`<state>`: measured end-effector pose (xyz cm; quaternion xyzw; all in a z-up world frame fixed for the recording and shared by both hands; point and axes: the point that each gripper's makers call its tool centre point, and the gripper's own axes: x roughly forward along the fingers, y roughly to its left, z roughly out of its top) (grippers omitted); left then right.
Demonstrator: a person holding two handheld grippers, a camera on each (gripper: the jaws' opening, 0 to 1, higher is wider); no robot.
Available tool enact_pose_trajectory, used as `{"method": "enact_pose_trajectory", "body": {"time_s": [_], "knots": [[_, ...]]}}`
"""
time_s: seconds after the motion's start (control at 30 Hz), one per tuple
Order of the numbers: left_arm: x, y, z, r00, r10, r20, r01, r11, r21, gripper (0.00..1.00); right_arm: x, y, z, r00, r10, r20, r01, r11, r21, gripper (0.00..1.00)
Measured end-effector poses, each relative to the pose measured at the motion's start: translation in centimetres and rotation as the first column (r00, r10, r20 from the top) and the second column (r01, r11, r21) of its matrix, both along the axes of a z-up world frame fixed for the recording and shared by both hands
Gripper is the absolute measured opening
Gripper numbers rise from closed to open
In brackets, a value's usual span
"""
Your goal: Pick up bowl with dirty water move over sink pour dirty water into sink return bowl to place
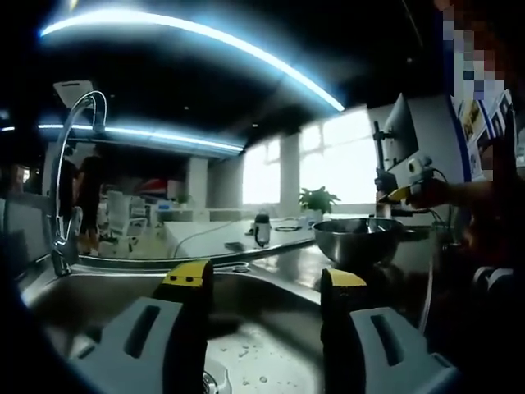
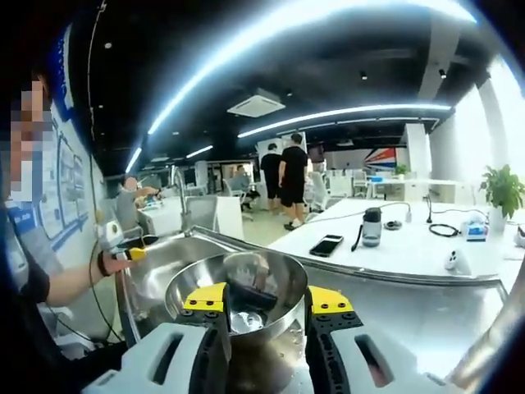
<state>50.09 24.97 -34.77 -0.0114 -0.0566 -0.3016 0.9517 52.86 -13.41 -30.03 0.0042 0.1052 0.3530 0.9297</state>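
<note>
2 grippers work at a steel sink [image 1: 123,295]: right gripper [image 2: 267,305] clamps the metal bowl's [image 2: 246,283] rim; left gripper [image 1: 264,283] hangs open above the basin.

You've got one steel bowl [image 2: 234,300] by the one sink [image 1: 115,300], one faucet [image 1: 70,176] over that sink. On the white table beyond the sink: one dark bottle [image 2: 372,226], one phone [image 2: 326,245], one potted plant [image 2: 502,193]. Two people standing [image 2: 285,179] past the sink.
</note>
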Motion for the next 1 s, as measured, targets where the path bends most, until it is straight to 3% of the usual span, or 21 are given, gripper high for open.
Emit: {"method": "enact_pose_trajectory", "body": {"time_s": [0.23, 0.37, 0.6, 1.0], "knots": [[-0.1, -0.1, 0.1, 1.0, -0.005, -0.001, 0.005, 1.0, -0.006, 0.52, 0.9, -0.4, 0.6, 0.999, -0.04, 0.002, 0.04, 0.999, -0.017, 0.24], [-0.2, -0.1, 0.1, 1.0, -0.008, -0.003, 0.008, 1.0, -0.011, 0.52, 1.0, 0.0, -0.3, 0.998, -0.023, -0.053, 0.02, 0.998, -0.059, 0.24], [-0.2, -0.1, 0.1, 1.0, -0.009, 0.002, 0.009, 1.0, -0.005, 0.52, 1.3, 0.3, -1.2, 0.996, -0.013, -0.085, 0.001, 0.99, -0.139, 0.26], [-0.2, -0.5, -0.3, 1.0, -0.022, -0.006, 0.022, 1.0, 0.02, 0.52, 2.7, 0.0, -1.8, 0.989, -0.041, -0.143, 0.014, 0.983, -0.181, 0.26]]}}
